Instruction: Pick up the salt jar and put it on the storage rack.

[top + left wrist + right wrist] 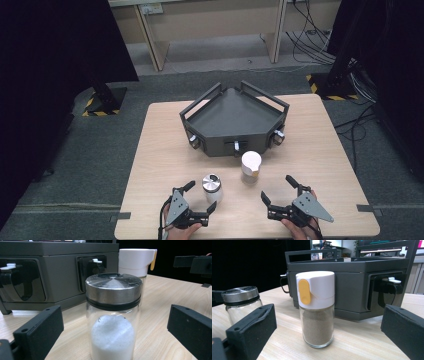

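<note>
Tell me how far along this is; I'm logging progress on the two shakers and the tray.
Done: nothing yet; the grey tray holds nothing. In hand: the left gripper is open with its jaws either side of the metal-lidded jar, and the right gripper is open, facing the white-capped shaker. Neither is gripped. Left, probably: gripping, lifting and placing both, if the tray is their destination.

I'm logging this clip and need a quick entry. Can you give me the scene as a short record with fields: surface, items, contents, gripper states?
surface: wooden table
tray: dark grey, angular, at the far middle of the table
steel-lid jar: upright, white powder inside, between the left gripper's open jaws, not touched
white-cap jar: upright, brown powder inside, yellow tab on cap, in front of the tray
left gripper: open, facing the steel-lid jar
right gripper: open, facing the white-cap jar, apart from it
</note>
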Demonstrator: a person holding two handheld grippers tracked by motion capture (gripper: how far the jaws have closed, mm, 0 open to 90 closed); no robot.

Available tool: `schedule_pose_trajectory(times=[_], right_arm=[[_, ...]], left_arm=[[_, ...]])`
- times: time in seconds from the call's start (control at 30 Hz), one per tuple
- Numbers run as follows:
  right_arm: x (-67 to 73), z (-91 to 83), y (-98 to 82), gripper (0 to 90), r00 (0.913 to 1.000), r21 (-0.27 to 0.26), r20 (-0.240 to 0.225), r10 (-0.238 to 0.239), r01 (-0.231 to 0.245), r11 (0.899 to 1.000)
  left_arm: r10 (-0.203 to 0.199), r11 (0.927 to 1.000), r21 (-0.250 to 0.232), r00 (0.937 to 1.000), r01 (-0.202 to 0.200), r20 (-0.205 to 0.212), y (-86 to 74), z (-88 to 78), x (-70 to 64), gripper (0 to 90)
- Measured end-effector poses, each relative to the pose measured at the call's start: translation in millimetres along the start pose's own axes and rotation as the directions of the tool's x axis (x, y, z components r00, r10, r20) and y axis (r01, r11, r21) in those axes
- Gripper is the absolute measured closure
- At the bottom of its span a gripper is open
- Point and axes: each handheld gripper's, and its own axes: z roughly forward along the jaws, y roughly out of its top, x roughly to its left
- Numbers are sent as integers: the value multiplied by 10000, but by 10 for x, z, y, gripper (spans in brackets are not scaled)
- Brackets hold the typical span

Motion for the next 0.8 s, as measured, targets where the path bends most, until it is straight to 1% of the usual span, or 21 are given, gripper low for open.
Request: schedule_pose_trajectory(times=[0.17, 0.33, 0.8], right_arm=[[1, -2, -1, 3, 10000, -9, 29, 24, -24, 10000], [1, -5, 0, 3, 10000, -35, 44, 47, -47, 10000], [-3, -5, -3, 3, 9999, -47, 24, 102, -102, 9999]], left_arm=[[62, 10000, 16, 10000, -62, 4, 2, 2, -9, 0], [-47, 10000, -5, 10000, 47, 11, -5, 0, 3, 0], [-1, 10000, 5, 10000, 1, -41, -5, -2, 4, 0]])
